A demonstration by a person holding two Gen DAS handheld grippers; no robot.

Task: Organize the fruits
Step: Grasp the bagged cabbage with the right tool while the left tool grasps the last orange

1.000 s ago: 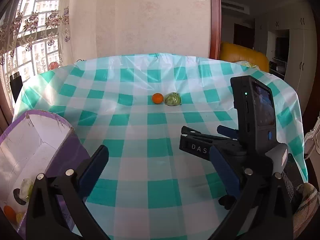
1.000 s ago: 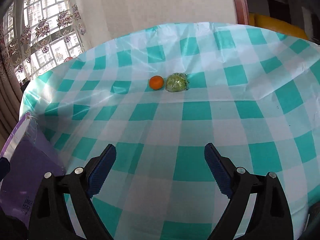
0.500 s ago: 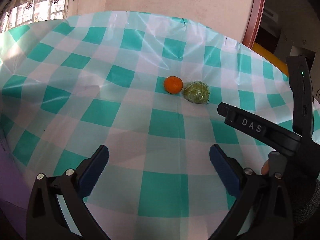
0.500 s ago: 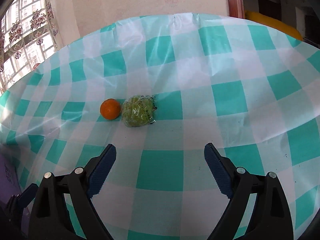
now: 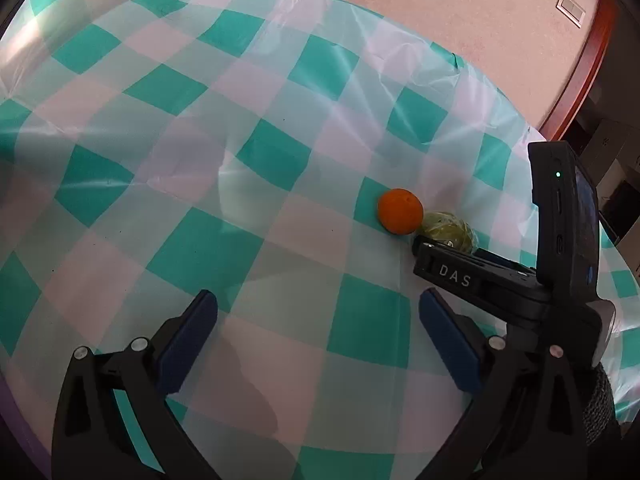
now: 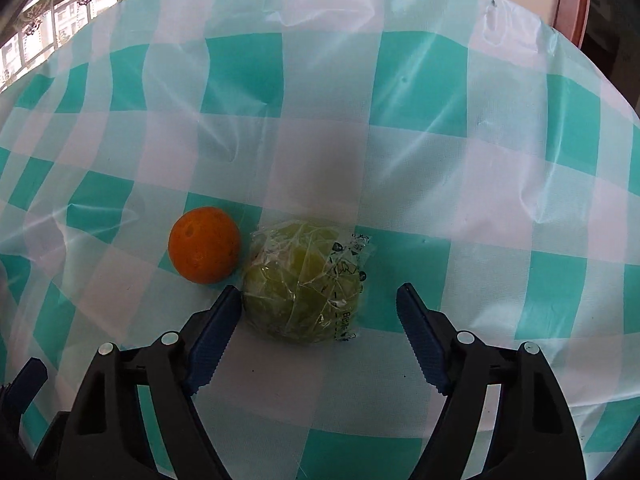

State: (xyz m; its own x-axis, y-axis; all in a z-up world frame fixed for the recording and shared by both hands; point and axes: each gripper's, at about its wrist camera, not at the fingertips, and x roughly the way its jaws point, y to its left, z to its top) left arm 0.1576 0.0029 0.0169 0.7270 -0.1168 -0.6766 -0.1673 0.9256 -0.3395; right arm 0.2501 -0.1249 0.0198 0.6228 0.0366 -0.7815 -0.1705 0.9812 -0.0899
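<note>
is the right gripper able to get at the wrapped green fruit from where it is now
Probably yes. The right gripper is open, and the green fruit already sits partly between its fingertips. The orange lies close beside the left finger, so that finger has little room there.

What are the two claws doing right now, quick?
Left gripper: open, holding nothing, over the tablecloth.
Right gripper: open, holding nothing, its fingers either side of the wrapped green fruit, beside the orange.
</note>
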